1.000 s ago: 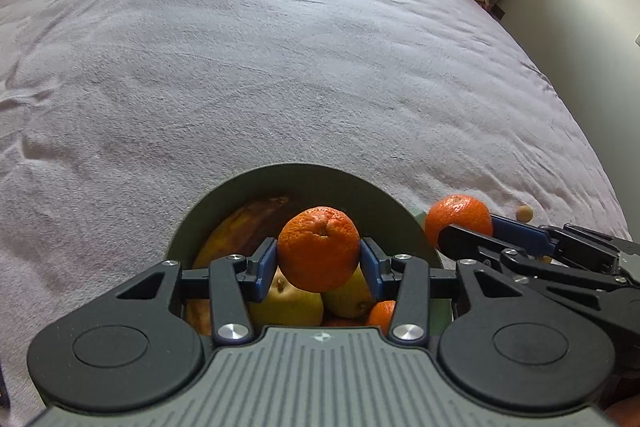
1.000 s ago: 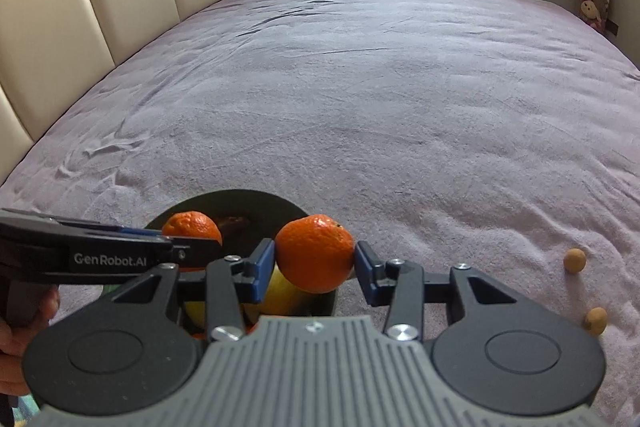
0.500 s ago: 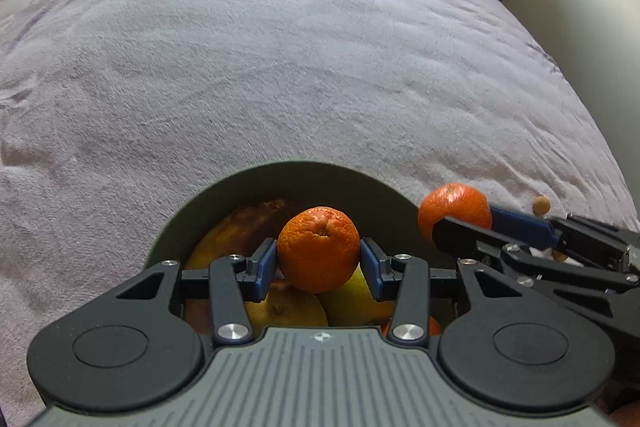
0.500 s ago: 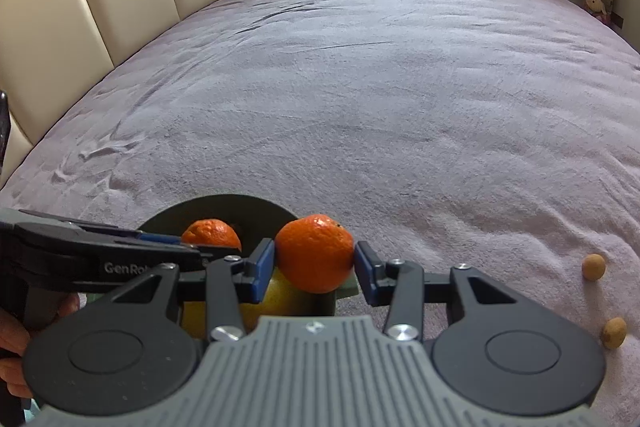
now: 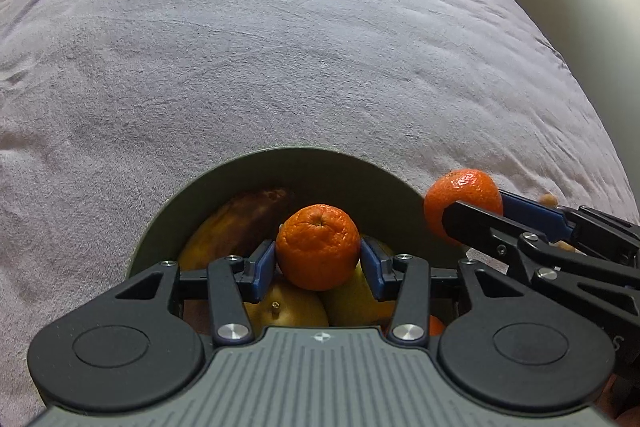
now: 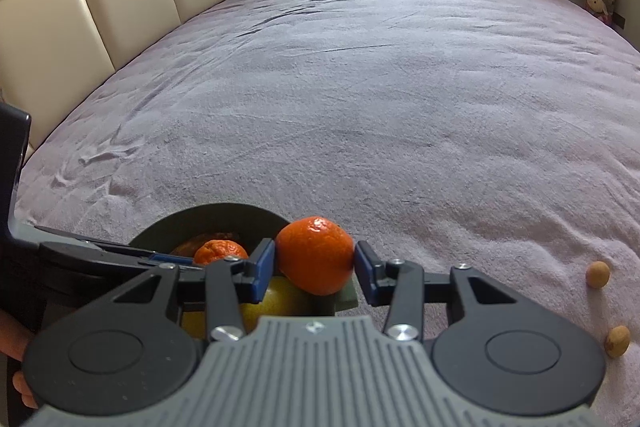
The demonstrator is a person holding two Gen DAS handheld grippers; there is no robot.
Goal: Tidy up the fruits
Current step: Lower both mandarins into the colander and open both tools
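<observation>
Left gripper: I see its blue pads pinching a tangerine on both sides, held above the dark green bowl; the bowl sits on the lilac bedspread; under the fruit I read a browned banana, a yellow pear and another yellow fruit beside it. Right gripper: a second tangerine sits between its pads, left pad touching; at the right pad I cannot tell contact from a sliver of gap; this fruit hangs over the bowl's near-right rim. Two small tan round fruits lie on the bedspread, well right of the bowl; cream headboard at far left.
</observation>
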